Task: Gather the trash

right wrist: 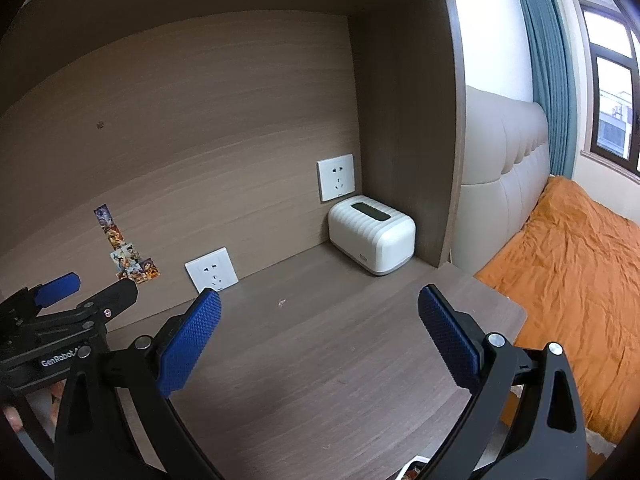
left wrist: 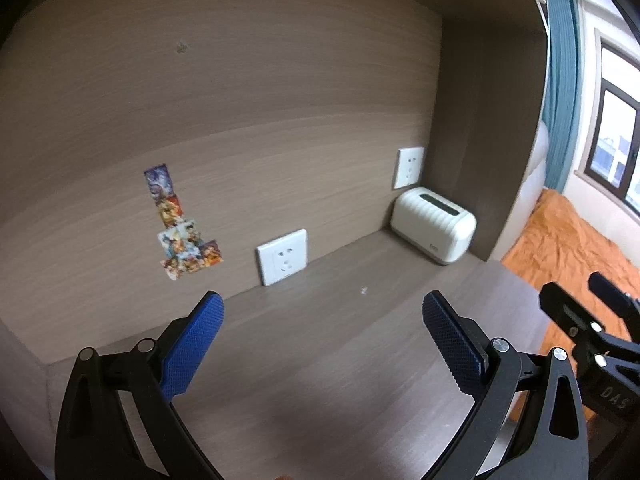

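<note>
Wood-grain desk (right wrist: 320, 360) fills a bedroom alcove, and both grippers hover above it with nothing in them. From the right wrist view, the right gripper (right wrist: 320, 320) has its blue pads (right wrist: 188, 344) spread wide apart, a stance that suits reaching for something small and flat. Between those pads, just beyond the tips toward 12 o'clock, lies the only likely piece of trash: a tiny pale scrap (right wrist: 282, 302) on the bare desk. It is too small to tell whether it is paper or a crumb. Such a scrap probably calls for the pads to come down on either side and pinch low against the wood.

At 9 o'clock in that view the left gripper (right wrist: 90, 294) sits alongside; its own camera shows its pads equally far apart, with the scrap beyond its tips toward 1 o'clock. Holding both open and level looks like a scanning pose, leaving either side free to take the scrap.

Farther out, a white socket (right wrist: 212, 270) sits low on the back panel at 11 o'clock. A second socket (right wrist: 336, 177) is higher at 12 o'clock, above a cream ribbed box (right wrist: 374, 240) tucked into the corner, out of the working space. Stickers (right wrist: 128, 258) cling to the panel at 10 o'clock. An orange bedspread (right wrist: 568, 300) lies past the desk edge at 3 o'clock. No bin shows in either view.
</note>
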Demonstrator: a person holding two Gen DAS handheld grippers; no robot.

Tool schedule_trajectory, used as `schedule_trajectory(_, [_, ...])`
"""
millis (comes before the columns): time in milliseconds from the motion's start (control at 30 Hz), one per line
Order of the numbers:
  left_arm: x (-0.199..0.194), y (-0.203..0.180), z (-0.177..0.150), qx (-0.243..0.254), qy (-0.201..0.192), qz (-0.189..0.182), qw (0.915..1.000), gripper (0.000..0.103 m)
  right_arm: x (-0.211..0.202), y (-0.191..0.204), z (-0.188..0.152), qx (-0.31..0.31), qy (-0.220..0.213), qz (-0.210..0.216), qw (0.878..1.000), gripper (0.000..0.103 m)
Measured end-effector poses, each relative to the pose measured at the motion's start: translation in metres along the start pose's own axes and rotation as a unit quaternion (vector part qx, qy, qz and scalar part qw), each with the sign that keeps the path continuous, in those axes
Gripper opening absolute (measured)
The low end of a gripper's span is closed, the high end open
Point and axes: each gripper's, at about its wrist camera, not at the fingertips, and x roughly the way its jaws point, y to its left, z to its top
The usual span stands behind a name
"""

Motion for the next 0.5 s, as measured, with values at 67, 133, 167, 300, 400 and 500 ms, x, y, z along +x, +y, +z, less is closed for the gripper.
schedule_trajectory(67, [0.0023, 0.0003, 0.0009, -0.004, 0.003, -0.008, 1.0000, 0.098, 0.0010, -0.0008, -0.0007, 0.003, 0.002, -0.001, 1.000, 0.098])
schedule_trajectory(133, [0.0031, 0.0010, 0.0018, -0.007, 0.000, -0.010, 0.9999, 0.098, 0.0010, -0.0001, -0.0011, 0.003, 0.003, -0.001, 1.000, 0.098])
schedule_trajectory(167, [0.0032, 0.0007, 0.0024, -0.007, 0.000, -0.010, 0.9999, 0.098, 0.0010, 0.0000, -0.0009, 0.003, 0.003, -0.002, 1.000, 0.098])
schedule_trajectory(300, [0.0030, -0.0010, 0.0036, 0.003, -0.007, -0.002, 1.0000, 0.098, 0.0015, 0.0020, -0.0014, -0.003, 0.002, -0.005, 1.000, 0.098])
schedule_trajectory(400, [0.0031, -0.0009, 0.0040, 0.003, -0.008, -0.004, 1.0000, 0.098, 0.0023, 0.0041, -0.0023, -0.006, 0.002, -0.006, 1.000, 0.098])
schedule_trajectory(500, [0.0047, 0.0008, 0.0048, -0.001, -0.006, -0.004, 1.0000, 0.098, 0.0028, 0.0068, -0.0024, -0.007, 0.002, -0.005, 1.000, 0.098])
